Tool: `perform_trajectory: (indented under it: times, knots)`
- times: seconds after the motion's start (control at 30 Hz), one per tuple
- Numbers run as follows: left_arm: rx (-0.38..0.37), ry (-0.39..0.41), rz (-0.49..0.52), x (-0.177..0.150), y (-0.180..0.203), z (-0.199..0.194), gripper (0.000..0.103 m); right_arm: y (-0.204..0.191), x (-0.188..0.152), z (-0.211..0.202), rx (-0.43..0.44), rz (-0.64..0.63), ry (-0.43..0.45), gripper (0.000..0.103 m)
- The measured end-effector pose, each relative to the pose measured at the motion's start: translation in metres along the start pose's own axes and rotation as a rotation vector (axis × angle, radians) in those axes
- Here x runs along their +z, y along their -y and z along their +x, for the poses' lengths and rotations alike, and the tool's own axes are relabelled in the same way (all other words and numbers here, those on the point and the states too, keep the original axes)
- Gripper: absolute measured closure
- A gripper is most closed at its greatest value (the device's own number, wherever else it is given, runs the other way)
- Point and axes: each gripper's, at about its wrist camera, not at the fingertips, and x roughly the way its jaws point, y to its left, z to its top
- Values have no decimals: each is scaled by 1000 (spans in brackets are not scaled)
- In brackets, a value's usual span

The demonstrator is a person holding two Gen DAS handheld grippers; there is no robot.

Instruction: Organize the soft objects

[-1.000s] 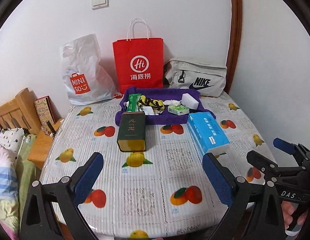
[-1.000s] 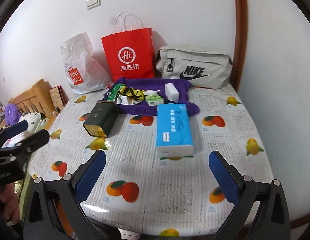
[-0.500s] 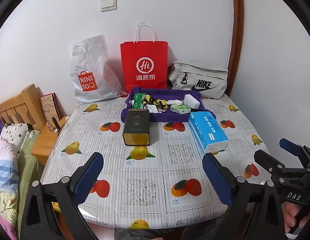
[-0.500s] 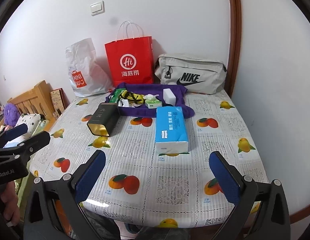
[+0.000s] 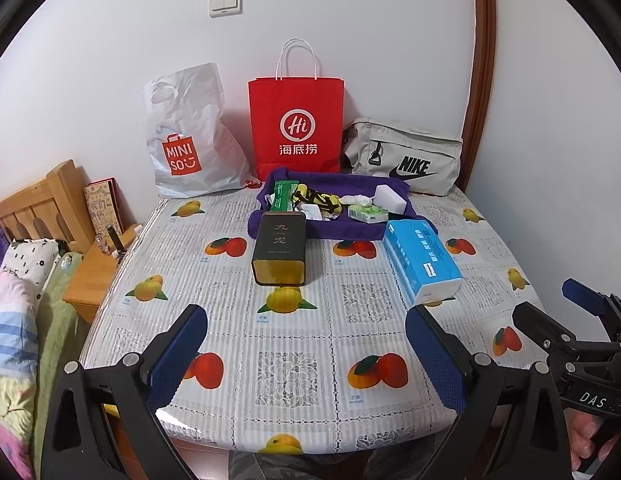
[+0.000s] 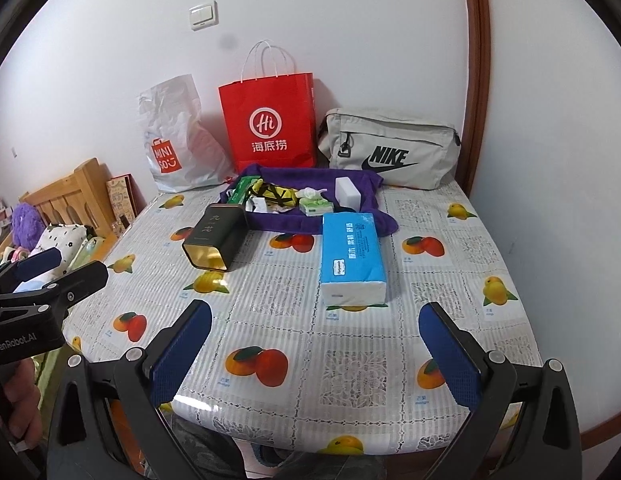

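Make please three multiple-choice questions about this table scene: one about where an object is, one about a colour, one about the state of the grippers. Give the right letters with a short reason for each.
1. Where does the blue tissue pack lie?
A. inside the red paper bag
B. on the tablecloth, right of the dark tin
C. on the wooden headboard

2. What colour is the cloth under the small items?
A. purple
B. yellow
C. white

3. How are the two grippers?
A. both shut on the tissue pack
B. left shut, right open
C. both open and holding nothing

Answers:
1 B: the pack rests on the fruit-print tablecloth, with the dark tin to its left.
2 A: the cloth in front of the red paper bag is purple.
3 C: the left gripper and the right gripper each show fingers spread wide, with only tablecloth between them.
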Motion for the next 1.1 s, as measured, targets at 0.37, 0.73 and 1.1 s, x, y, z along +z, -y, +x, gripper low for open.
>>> perform_trajectory:
  times: [0.37, 0.73, 1.1]
  knots:
    - [0, -2, -1, 0, 0, -1, 3, 0, 0, -1, -5, 5, -2, 1]
    - [2, -4, -5, -1, -2, -2, 3, 0, 0, -2, -7, 8, 0, 1]
    - [2, -5, -7, -1, -2, -2, 3, 1, 0, -2, -6, 8, 1, 1]
